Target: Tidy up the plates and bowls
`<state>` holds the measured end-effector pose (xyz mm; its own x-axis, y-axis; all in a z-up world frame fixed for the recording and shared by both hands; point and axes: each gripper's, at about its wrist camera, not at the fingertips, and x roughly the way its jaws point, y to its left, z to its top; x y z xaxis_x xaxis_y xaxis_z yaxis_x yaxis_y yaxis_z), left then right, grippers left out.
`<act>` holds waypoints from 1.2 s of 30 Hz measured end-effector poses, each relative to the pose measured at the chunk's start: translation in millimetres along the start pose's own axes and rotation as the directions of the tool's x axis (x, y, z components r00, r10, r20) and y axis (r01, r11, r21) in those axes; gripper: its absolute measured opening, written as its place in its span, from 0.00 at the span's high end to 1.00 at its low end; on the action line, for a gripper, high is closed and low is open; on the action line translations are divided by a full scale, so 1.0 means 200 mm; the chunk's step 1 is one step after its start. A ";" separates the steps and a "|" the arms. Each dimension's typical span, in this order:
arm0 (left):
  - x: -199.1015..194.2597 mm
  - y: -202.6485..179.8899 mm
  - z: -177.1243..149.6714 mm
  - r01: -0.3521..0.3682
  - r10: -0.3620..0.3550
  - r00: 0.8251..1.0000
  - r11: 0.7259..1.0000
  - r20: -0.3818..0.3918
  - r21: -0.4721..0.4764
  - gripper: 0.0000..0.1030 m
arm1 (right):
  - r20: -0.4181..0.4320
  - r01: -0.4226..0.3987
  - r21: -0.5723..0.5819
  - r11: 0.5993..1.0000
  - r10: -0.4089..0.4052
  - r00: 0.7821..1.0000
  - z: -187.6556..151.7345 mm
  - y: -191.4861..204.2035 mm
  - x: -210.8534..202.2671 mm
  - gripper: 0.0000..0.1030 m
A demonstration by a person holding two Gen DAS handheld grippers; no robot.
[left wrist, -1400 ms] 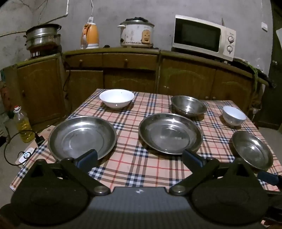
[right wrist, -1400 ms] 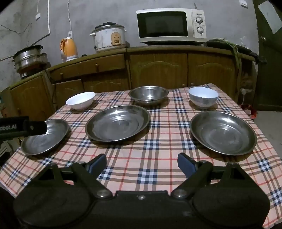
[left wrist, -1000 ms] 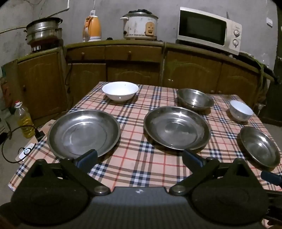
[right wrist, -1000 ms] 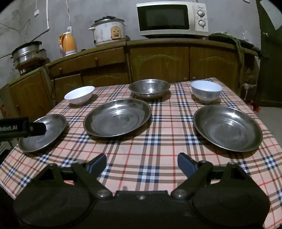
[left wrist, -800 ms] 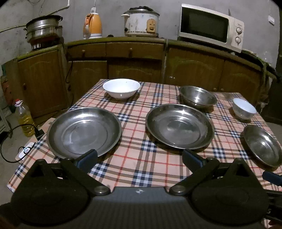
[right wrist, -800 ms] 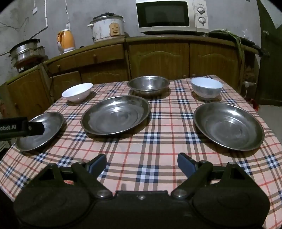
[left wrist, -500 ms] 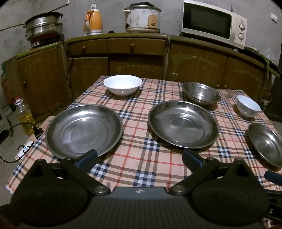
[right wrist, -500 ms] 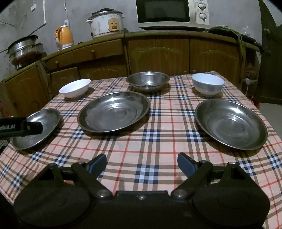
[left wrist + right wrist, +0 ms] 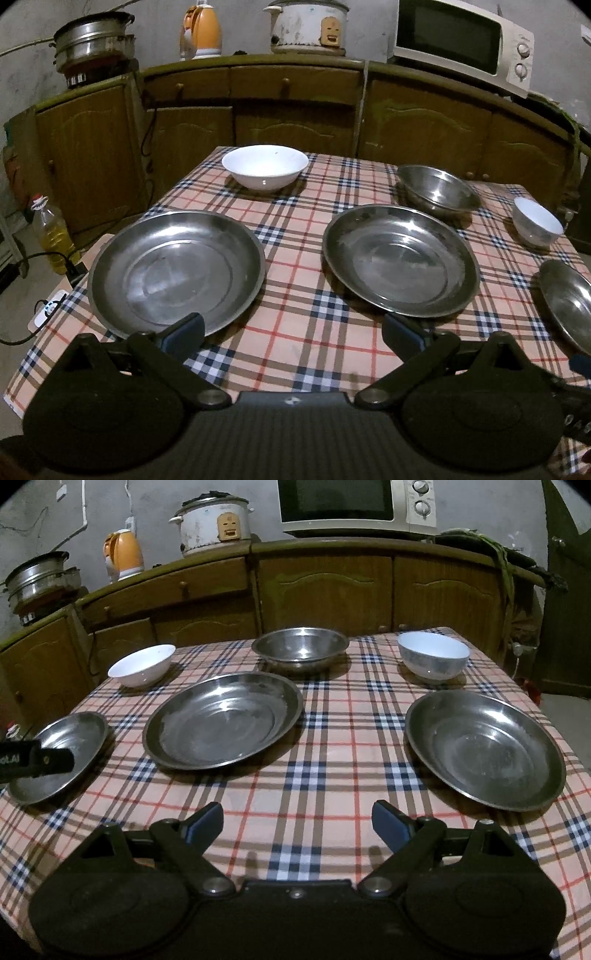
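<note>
I hold two black two-finger grippers above the near edge of a table covered in a peach, navy and red checked cloth (image 9: 325, 746). My left gripper (image 9: 291, 330) and my right gripper (image 9: 297, 821) both have their blue-padded fingers spread wide, holding nothing.

Nothing is stacked yet. Three wide, shallow stainless steel plates sit in a row: the left plate (image 9: 177, 269) just beyond my left fingers, the middle plate (image 9: 223, 720), and the right plate (image 9: 484, 749) ahead of my right fingers. Behind them, on the far side, are a wide white ceramic bowl (image 9: 265, 171) at left, a stainless steel bowl (image 9: 301, 646) in the middle and a smaller white bowl (image 9: 432, 655) at right.

The risks, as I judge them: thin, slick plate rims could slip from my pads, a pinched plate could tilt and clatter, dragging one could bunch the cloth and shift its neighbours, and a dropped ceramic bowl could break
</note>
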<state>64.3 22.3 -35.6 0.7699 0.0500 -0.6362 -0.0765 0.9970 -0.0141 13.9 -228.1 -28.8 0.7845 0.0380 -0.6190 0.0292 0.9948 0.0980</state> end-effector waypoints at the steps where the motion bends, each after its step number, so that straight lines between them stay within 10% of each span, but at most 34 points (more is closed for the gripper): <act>1: 0.01 0.00 0.01 -0.001 0.001 1.000 1.000 -0.002 -0.003 0.00 | 0.001 0.000 0.000 1.000 0.000 1.000 0.01 0.00 0.01 0.00; 29: 0.61 -0.08 0.35 0.020 -0.020 1.000 0.999 -0.018 0.034 0.05 | -0.027 -0.039 -0.007 0.999 0.038 0.999 0.39 0.00 0.71 0.01; 36: 0.77 -0.11 0.37 0.039 -0.035 0.996 0.998 -0.079 0.058 0.26 | -0.090 -0.077 0.067 0.995 0.083 0.993 0.38 -0.04 0.88 0.16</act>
<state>232.2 12.9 -76.3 0.7193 0.0106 -0.6946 -0.0090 0.9999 0.0060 200.0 -236.5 -79.1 0.7253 0.1284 -0.6764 0.0101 0.9804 0.1970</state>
